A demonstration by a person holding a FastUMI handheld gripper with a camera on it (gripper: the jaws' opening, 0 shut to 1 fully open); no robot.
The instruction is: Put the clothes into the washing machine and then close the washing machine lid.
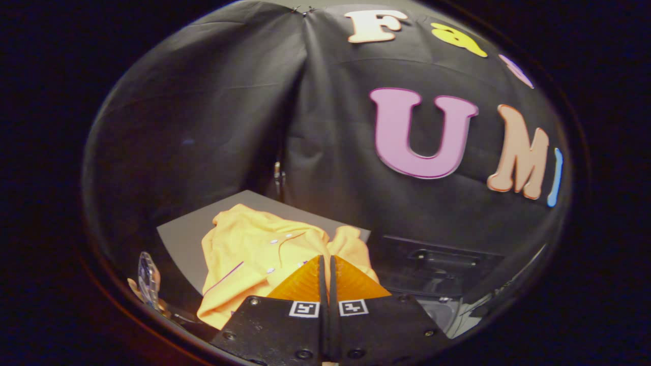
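Note:
A yellow-orange shirt (254, 254) with small buttons and thin dark piping lies crumpled on a grey table (188, 239). My gripper (326, 258) hovers above the shirt's right part, fingers pressed together with nothing visibly between them. Right of the shirt, past the table's edge, stands the dark washing machine (432, 269); a dark bar like a handle (442, 256) runs across its top, and I cannot tell how its lid stands.
The black cloth wall rises close behind the table and the machine. Off the table's near left corner a hand (135, 287) holds a clear round piece (147, 278). A pale surface (468, 315) shows in front of the machine.

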